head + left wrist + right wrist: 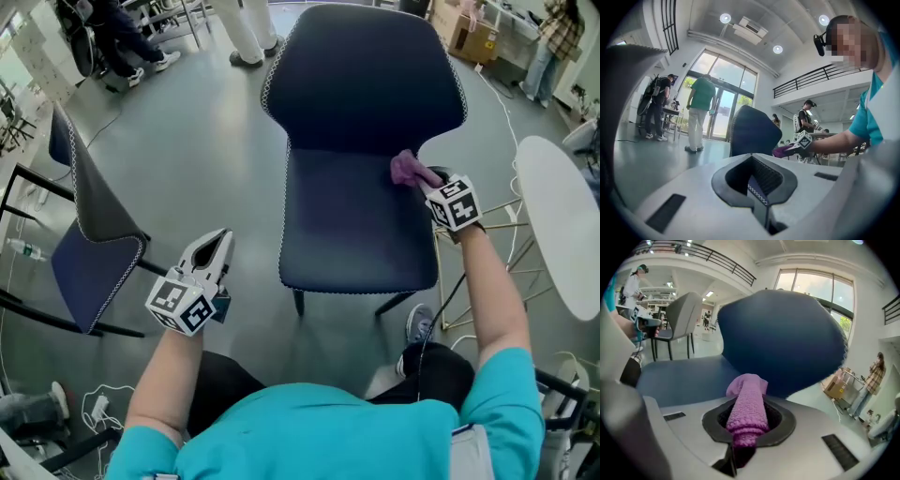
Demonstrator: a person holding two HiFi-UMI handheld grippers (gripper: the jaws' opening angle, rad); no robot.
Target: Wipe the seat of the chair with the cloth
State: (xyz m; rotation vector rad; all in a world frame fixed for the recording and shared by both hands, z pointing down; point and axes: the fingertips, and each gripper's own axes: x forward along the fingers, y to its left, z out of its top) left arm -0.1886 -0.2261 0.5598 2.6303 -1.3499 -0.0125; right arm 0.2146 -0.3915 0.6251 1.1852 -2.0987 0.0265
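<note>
Right of centre in the head view, clamping the purple cloth (406,167) in the right gripper (427,178) and resting it on the chair seat (356,230), at its back right corner beside the backrest (366,80). At lower left, holding the left gripper (222,237) over the floor (187,141), jaws pressed together on nothing

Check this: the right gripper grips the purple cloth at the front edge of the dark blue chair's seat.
Wrong spot. The right gripper grips the purple cloth at the seat's rear right corner, beside the backrest, not its front edge; the head view shows it.
</note>
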